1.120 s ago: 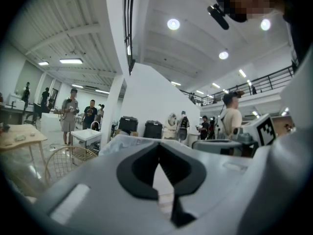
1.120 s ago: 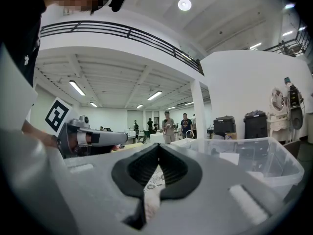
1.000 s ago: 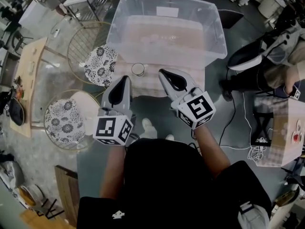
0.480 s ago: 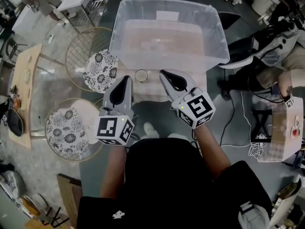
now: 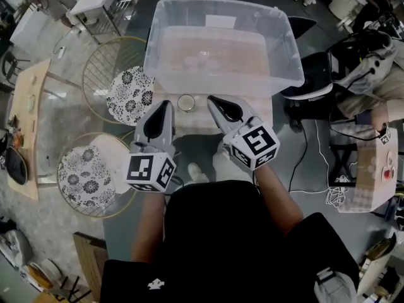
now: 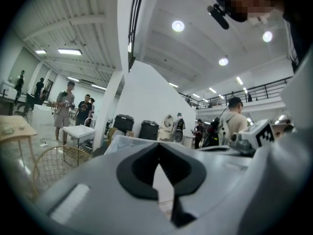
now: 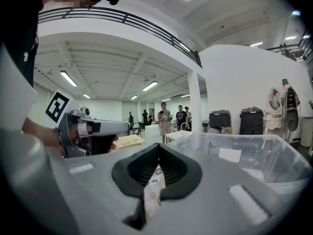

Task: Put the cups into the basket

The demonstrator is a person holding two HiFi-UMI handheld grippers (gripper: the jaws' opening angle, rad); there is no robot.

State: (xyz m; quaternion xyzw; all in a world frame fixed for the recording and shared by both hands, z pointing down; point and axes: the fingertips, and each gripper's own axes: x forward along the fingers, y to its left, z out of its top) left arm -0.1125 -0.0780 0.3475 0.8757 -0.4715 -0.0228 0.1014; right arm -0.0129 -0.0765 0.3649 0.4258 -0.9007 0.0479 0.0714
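A small clear cup [image 5: 186, 102] stands on the cloth-covered table [image 5: 262, 109], just in front of the big clear plastic bin [image 5: 221, 43]. Pale cup-like shapes [image 5: 202, 57] show faintly on the bin's floor. My left gripper [image 5: 166, 103] points at the table edge, left of the cup, jaws shut with nothing held. My right gripper [image 5: 212, 98] sits right of the cup, also shut and holding nothing. In the left gripper view the jaws [image 6: 157, 147] meet at their tips. In the right gripper view the closed jaws [image 7: 157, 147] face the bin [image 7: 254, 155], with the left gripper [image 7: 88, 131] at the left.
Two round wire stools with floral cushions [image 5: 129, 90] [image 5: 85, 172] stand left of the table. A wooden side table [image 5: 31, 125] is further left. A seated person [image 5: 372, 55] and floor cables [image 5: 334, 194] are at the right. Several people stand in the far hall.
The right gripper has drifted slightly left, toward the cup. The left gripper has barely moved. Both stay shut, and the head view has shifted a little.
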